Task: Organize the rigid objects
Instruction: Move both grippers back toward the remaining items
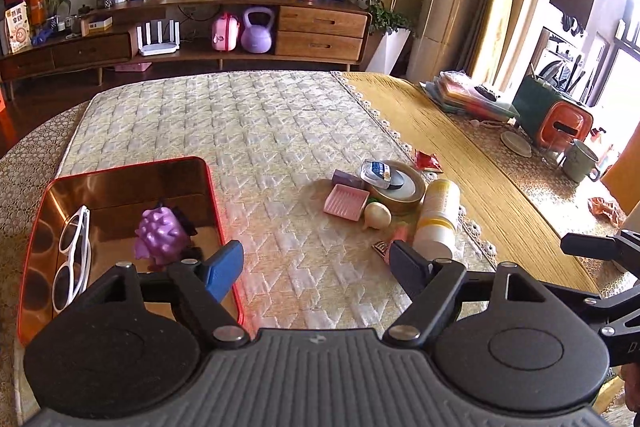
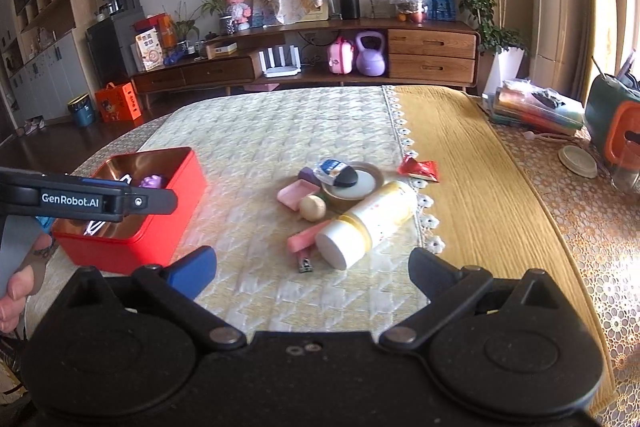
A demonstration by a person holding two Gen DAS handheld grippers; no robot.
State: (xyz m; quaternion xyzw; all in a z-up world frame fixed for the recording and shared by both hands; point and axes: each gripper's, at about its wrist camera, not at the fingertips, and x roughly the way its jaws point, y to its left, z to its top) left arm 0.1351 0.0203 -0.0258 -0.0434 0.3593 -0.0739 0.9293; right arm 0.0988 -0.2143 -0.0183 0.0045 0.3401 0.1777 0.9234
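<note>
Both grippers I hold with jaws spread wide and nothing between: left gripper (image 1: 316, 263) beside the red tin (image 1: 214, 195), where white sunglasses (image 1: 74, 255) and a purple toy (image 1: 160, 237) lie; right gripper (image 2: 312, 269) before the white bottle (image 2: 368, 223), pink lighter (image 2: 306, 237) and nail clipper (image 2: 306, 263).

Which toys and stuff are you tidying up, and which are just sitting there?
Tidying: red tin, sunglasses, purple toy, white bottle, pink tray, tape roll, nail clipper.
Just there: mug, book stack, kettlebell.
</note>
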